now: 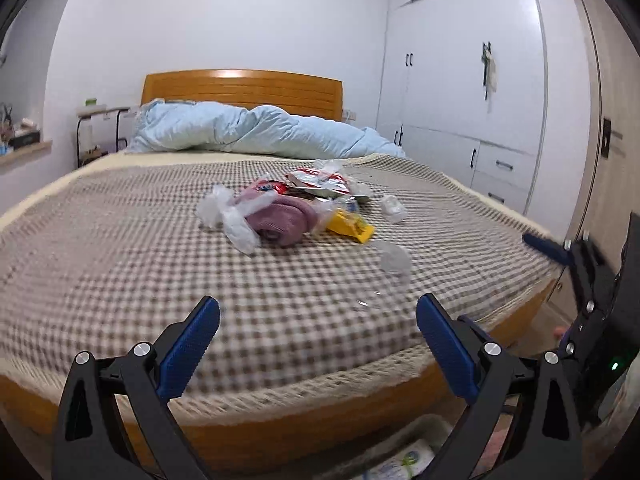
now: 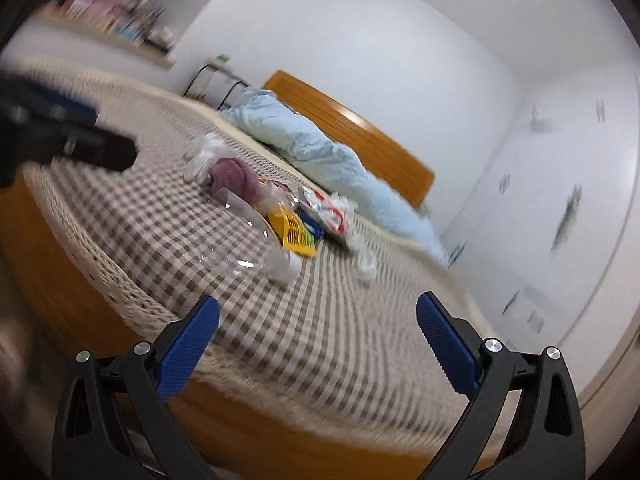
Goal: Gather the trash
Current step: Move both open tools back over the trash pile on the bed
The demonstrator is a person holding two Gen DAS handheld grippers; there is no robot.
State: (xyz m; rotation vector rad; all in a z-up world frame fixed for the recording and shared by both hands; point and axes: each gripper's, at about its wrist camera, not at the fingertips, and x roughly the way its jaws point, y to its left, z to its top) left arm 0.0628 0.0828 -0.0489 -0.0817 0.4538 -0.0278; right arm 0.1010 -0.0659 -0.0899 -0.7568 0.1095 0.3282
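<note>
both grippers' jaws gape wide, empty (trash pile (image 1: 304, 208) lies ahead).

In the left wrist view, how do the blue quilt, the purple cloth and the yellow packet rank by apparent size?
1. blue quilt, although farthest from the camera
2. purple cloth
3. yellow packet

Cloth and packet lie side by side, so their order seems reliable.

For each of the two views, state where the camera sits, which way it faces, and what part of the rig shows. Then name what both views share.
Left wrist: sits on the left gripper at the bed's foot, facing the headboard; both open fingers show, right gripper at the edge.
Right wrist: sits on the right gripper, tilted, facing across the bed; open fingers show.
Shared: yellow packet, blue duvet.
</note>
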